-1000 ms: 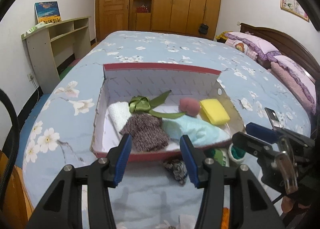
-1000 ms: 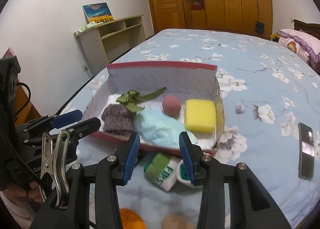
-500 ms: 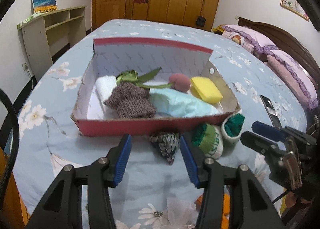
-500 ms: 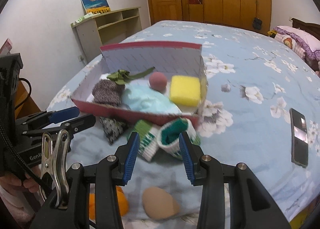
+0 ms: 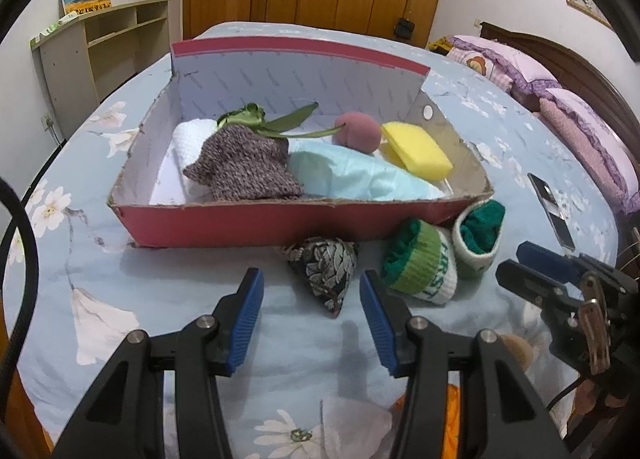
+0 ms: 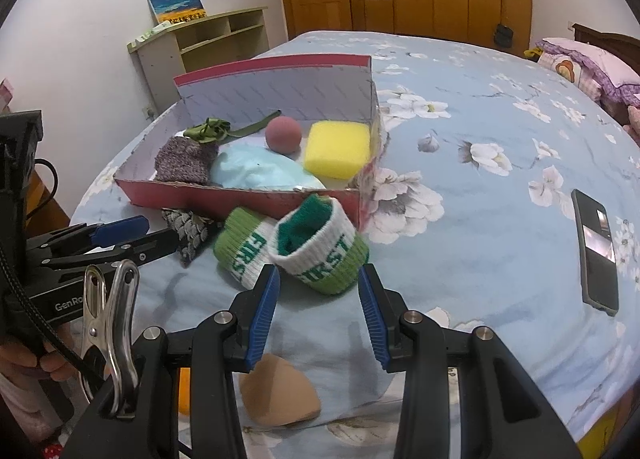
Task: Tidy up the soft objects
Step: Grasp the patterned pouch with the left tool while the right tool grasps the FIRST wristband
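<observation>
Both hand-held grippers are lower and closer than a second ago. Left hand-held gripper [image 5: 311,313] half open, empty, pouch [image 5: 325,263] just ahead at 12 o'clock. Right hand-held gripper [image 6: 318,301] narrower, empty, flanking a wristband [image 6: 320,245]. Box [image 5: 256,223] looms larger on the bed [image 6: 480,227].

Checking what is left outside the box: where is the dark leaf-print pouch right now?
The pouch lies on the bedspread just outside the red box's near wall, left of the two green-and-white wristbands.
</observation>
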Tool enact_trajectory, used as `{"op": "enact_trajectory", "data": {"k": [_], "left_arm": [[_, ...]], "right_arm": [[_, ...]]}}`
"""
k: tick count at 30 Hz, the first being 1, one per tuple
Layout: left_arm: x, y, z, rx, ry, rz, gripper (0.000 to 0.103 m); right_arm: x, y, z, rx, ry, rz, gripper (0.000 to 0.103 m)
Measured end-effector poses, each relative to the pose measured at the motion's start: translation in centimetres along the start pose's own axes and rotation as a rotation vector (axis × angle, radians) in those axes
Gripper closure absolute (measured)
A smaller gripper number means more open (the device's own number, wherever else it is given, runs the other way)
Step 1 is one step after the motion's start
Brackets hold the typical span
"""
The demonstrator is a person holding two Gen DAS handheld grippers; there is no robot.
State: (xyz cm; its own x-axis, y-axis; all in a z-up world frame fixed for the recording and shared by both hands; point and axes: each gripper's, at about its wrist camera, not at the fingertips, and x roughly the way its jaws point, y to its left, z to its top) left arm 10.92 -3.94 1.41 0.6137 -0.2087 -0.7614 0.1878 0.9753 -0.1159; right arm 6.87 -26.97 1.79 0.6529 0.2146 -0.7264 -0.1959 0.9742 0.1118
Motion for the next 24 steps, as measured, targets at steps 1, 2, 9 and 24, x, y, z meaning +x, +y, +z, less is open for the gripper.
{"op": "enact_trajectory", "data": {"k": [1,2,9,24], "left_arm": [[0.2,0.0,-0.1,-0.001,0.001,0.0,0.05],[0.4,0.0,-0.1,-0.002,0.005,-0.001,0.05],[1.4,0.1,-0.2,-0.017,0.0,-0.006,0.05],[3.3,-0.2,0.1,-0.008,0.001,0.023,0.05]], "right_arm": [[0.1,-0.1,-0.1,-0.001,0.001,-0.002,0.061],[0.3,-0.2,-0.1,-0.001,0.003,-0.003,0.061],[1.3,-0.8,-0.5,0.01,0.021,-0.007,0.061],[4.2,-0.6,-0.2,-0.004,0.057,0.01,0.061]]}}
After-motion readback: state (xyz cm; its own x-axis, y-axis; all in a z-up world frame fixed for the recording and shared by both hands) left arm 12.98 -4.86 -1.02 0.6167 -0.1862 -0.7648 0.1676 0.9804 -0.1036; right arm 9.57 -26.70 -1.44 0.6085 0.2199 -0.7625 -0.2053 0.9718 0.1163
